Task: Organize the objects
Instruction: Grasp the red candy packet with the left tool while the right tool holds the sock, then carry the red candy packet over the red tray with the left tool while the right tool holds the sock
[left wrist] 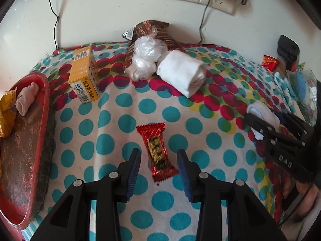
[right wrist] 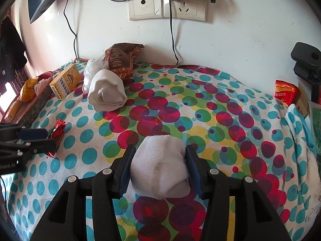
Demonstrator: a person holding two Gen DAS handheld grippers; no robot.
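Note:
A red candy bar wrapper [left wrist: 156, 152] lies on the dotted cloth between the open fingers of my left gripper [left wrist: 159, 161]; it also shows in the right wrist view [right wrist: 56, 135]. My right gripper [right wrist: 159, 158] is shut on a rolled white sock [right wrist: 160, 166], seen from the left wrist view at the right [left wrist: 262, 118]. A second rolled white sock [left wrist: 182, 72] [right wrist: 107, 90], a clear plastic bag [left wrist: 146, 58], a brown snack packet [right wrist: 122, 60] and a yellow box [left wrist: 85, 74] [right wrist: 65, 84] lie near the wall.
A red tray [left wrist: 43, 108] at the left holds a pinkish sock roll [left wrist: 27, 97] and a yellow wrapper [left wrist: 7, 114]. A red packet [right wrist: 285, 91] and a black clamp stand [right wrist: 307, 66] are at the right. Cables hang from wall sockets [right wrist: 166, 4].

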